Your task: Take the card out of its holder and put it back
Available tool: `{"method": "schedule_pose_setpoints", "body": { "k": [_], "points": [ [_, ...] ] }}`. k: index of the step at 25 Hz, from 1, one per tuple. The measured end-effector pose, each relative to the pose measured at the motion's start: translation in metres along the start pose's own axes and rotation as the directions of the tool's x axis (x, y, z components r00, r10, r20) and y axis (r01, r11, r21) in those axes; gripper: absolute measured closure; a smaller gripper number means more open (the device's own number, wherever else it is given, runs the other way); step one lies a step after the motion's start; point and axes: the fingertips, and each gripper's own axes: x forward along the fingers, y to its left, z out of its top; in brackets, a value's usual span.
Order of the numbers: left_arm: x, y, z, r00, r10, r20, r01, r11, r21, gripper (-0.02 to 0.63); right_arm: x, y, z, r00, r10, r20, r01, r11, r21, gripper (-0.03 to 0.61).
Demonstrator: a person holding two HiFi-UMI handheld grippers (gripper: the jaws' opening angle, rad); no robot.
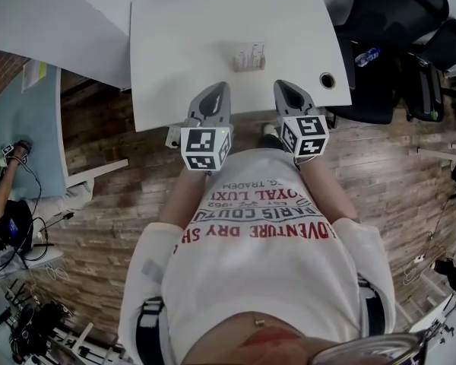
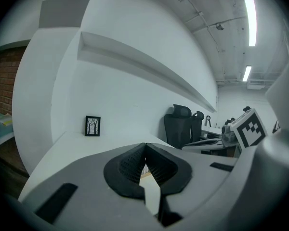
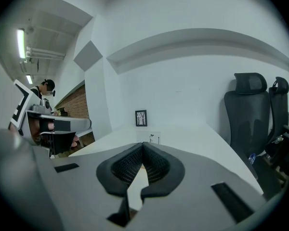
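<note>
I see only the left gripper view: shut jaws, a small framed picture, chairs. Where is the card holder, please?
Observer: The card holder stands on the white table, ahead of the left gripper and slightly to its right, untouched.
Operator: Does the right gripper hold something?
Observer: No, the right gripper is shut, nothing between its jaws.
Operator: Is the holder near the picture frame?
Observer: The right gripper view shows it well in front of the picture frame, apart from it.

A white table (image 1: 197, 44) is set on a wooden floor (image 1: 99, 196), black office chairs (image 1: 380, 21) are placed beside it, and ceiling strip lights (image 2: 250, 20) are lit.
</note>
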Motion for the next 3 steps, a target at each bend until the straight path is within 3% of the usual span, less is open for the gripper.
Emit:
{"method": "schedule_pose_setpoints", "body": {
  "k": [3],
  "points": [
    [-0.0042,0.0005,0.0002,1.000,0.001,0.000,-0.001,1.000,0.001,0.589,-0.0023,0.0037,0.0000,1.000,0.003,-0.002,-0.003,1.000,0.000,0.554]
  ]
}}
